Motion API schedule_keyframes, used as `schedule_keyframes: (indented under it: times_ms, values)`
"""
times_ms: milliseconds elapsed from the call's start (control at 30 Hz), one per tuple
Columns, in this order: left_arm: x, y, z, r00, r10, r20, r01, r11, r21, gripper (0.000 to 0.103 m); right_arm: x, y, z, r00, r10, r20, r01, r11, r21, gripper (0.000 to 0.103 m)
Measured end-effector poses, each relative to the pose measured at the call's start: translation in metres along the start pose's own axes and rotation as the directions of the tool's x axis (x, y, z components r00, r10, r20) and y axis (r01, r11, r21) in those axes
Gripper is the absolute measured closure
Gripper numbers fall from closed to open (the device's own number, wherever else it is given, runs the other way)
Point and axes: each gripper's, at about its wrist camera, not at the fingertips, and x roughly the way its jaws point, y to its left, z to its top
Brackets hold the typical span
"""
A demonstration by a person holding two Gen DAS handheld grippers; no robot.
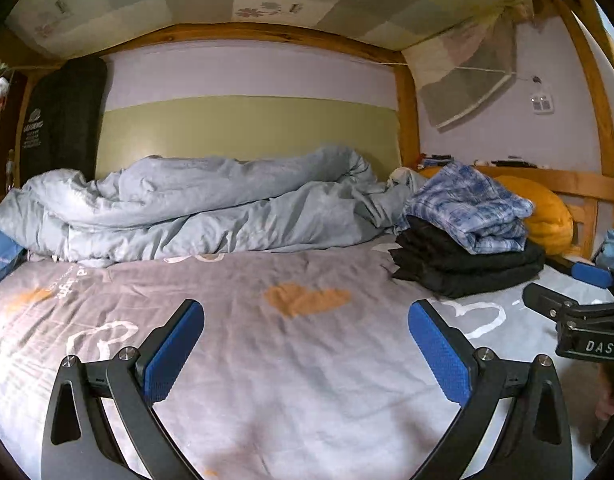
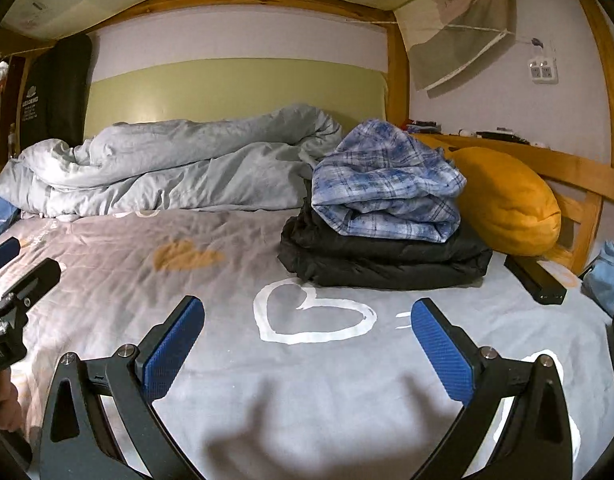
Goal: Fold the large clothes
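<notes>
A folded blue-and-white plaid garment lies on top of a folded black garment on the grey bed sheet, ahead and slightly right of my right gripper. The same stack shows in the left wrist view, plaid over black, at the right. My left gripper is open and empty above the sheet. My right gripper is open and empty above the white heart print. Each gripper shows at the edge of the other's view, the right one and the left one.
A crumpled light-blue duvet lies along the back wall. An orange pillow leans on the wooden headboard at right. A black box lies on the sheet beside the stack. The wooden bunk frame runs overhead.
</notes>
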Motion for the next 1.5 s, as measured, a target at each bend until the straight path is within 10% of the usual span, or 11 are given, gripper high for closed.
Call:
schedule_keyframes:
  times_ms: [1500]
  values:
    - [0.005,0.005,0.0,0.999,0.021,-0.038,-0.021,1.0,-0.006,0.0,-0.02,0.012,0.008,1.0,0.008,0.021,-0.008,1.0,-0.023,0.0]
